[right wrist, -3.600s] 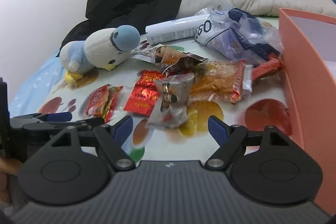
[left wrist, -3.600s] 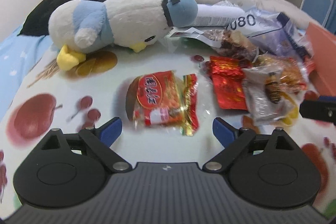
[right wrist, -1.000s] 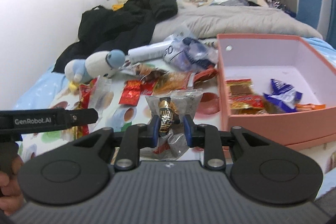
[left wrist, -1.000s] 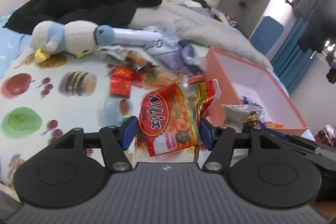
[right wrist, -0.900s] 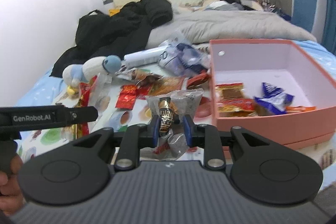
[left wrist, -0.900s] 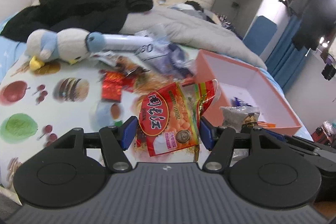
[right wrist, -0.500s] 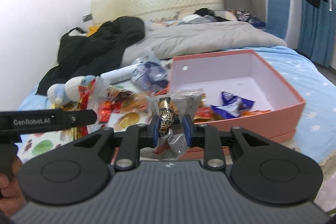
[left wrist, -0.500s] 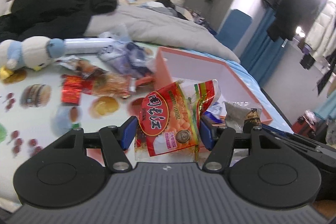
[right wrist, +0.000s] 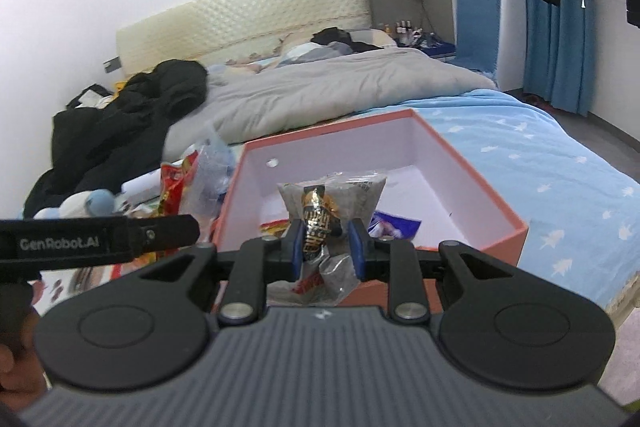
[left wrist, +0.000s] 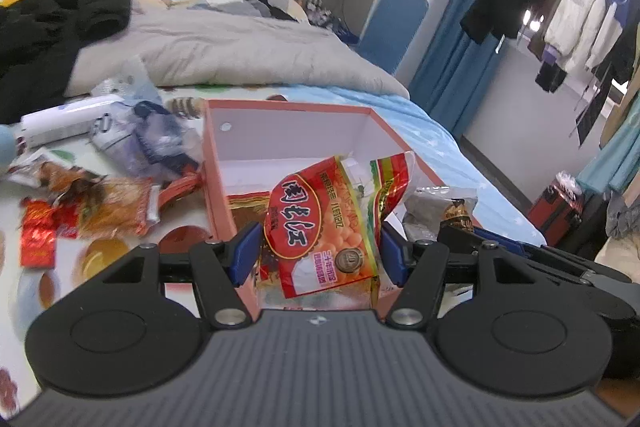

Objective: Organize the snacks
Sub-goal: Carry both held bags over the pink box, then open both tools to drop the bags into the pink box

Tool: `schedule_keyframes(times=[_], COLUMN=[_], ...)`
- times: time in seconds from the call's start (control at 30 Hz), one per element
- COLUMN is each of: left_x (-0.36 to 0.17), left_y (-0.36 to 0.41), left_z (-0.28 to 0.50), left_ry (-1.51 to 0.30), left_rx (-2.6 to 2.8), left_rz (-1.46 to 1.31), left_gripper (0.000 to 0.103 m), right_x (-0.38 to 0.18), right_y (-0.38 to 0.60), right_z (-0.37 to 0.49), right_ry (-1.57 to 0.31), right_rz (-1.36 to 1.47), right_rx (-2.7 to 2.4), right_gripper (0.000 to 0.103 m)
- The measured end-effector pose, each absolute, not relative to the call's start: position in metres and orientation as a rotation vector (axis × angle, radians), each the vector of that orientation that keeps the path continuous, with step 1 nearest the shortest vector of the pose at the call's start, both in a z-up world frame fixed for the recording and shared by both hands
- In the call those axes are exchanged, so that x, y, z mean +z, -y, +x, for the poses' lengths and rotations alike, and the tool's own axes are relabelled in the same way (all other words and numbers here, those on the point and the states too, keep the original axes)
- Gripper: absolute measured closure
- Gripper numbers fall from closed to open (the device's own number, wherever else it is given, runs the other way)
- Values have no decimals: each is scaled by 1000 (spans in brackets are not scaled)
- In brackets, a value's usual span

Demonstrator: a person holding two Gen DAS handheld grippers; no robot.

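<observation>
Here, the left gripper [left wrist: 320,251] clamps a red snack packet [left wrist: 326,227] and the right gripper [right wrist: 325,245] pinches a clear gold-wrapped pouch [right wrist: 322,215], both poised above the near edge of the pink box [right wrist: 480,203], the drop-off stage, with release likely next.

Red snack packet [left wrist: 320,235], upright and crumpled, hangs over the open salmon-pink box [left wrist: 212,163]. Clear packet with gold-black sweet [right wrist: 320,223], upright above the same box. Loose snacks [left wrist: 92,199] lie left of it.

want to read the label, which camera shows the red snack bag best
The left wrist view: the red snack bag faces it, clamped in the left gripper. The right wrist view shows only its edge.
</observation>
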State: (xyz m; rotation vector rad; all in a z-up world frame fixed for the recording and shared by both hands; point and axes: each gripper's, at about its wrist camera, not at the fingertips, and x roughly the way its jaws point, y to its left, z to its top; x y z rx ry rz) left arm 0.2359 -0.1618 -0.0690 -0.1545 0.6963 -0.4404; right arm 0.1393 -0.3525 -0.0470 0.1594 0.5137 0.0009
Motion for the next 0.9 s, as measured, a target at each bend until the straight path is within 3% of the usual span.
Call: schedule_keyframes(times=[0.5,0.77,0.9], left_x=[-97,-115,-107], left_y=[217,228,227], left_z=[350,369,364], left_ry=[-810,-847,-834], left_rx=[-432,-429,-424], left_rz=[-80,-52,-30], left_gripper=[35,35,24], right_x=[-82,-101,-106], right_y=[404,419,420], right_z=[225,250,255], right_ry=[-640,-674,-692], right_rz=[190,213,232], right_rx=[-5,-4,-1], right_gripper=[76,76,74])
